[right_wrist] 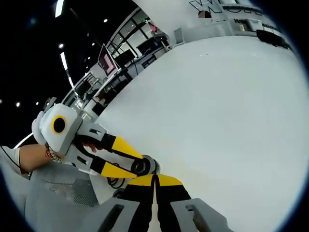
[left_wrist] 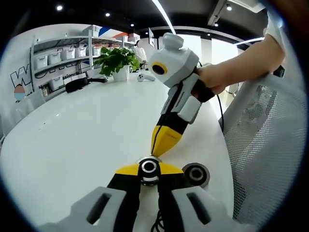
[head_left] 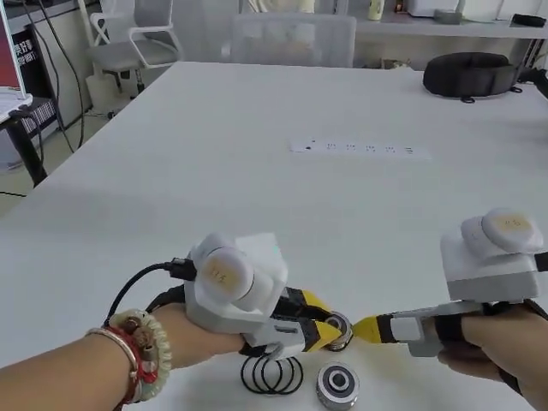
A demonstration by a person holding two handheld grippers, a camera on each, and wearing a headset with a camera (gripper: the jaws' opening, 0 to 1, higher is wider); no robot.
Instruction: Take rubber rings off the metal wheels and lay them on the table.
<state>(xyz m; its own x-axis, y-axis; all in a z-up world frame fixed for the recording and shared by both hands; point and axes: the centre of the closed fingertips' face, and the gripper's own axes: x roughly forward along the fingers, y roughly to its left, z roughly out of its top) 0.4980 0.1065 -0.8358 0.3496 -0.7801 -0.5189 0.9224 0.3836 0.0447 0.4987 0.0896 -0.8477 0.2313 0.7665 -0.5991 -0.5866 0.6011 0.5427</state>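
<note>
My left gripper [head_left: 330, 330] is shut on a small metal wheel [head_left: 338, 329], held just above the white table [head_left: 257, 171]. The same wheel [left_wrist: 149, 167] sits between the yellow jaw tips in the left gripper view. My right gripper [head_left: 360, 328] comes in from the right, jaws together, its tip touching the wheel's edge; I cannot see anything pinched in it. In its own view the right gripper [right_wrist: 154, 178] meets the wheel [right_wrist: 145, 166]. A second wheel [head_left: 337, 385] lies on the table in front. Several loose black rubber rings [head_left: 272, 374] lie beside it.
A white power strip [head_left: 360, 148] lies at the table's middle. A black cushion [head_left: 471, 73] rests at the far right edge. Office chairs [head_left: 141, 38] stand beyond the far side. A mesh chair back [left_wrist: 263, 145] is close by.
</note>
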